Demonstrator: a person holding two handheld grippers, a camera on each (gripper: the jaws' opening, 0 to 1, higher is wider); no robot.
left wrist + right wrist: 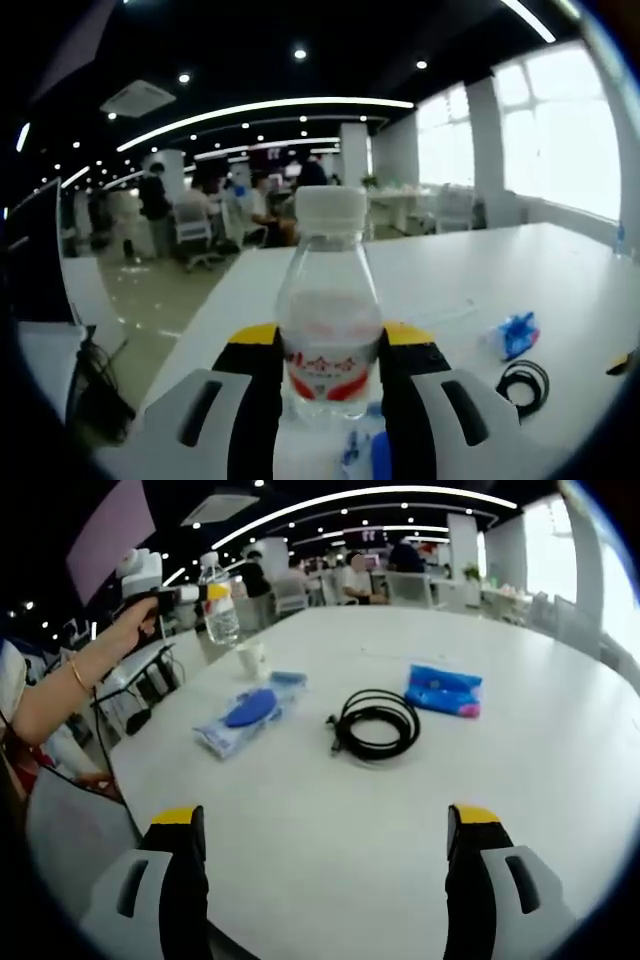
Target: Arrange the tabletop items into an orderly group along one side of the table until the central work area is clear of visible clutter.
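In the left gripper view the left tongs point(330, 375) are closed on a small clear water bottle point(329, 320), upright between the yellow-tipped jaws, white cap on top and a red label low on its body. Beyond it lies the white tabletop point(440, 270), with a blue packet point(518, 333) and a coiled black cable point(523, 381) off to the right. In the right gripper view the right tongs point(327, 860) stand wide apart and hold nothing (bare tabletop between the jaws). Farther on lies the black cable point(377, 723), with the blue packet point(443, 691) just past it and a clear bag with a blue item point(247, 713) to the left. Near the far left edge stands a small white cup point(253, 660), and above the edge a hand point(135, 625) holds the left tongs point(200, 593) gripping the bottle point(218, 605) in the air.
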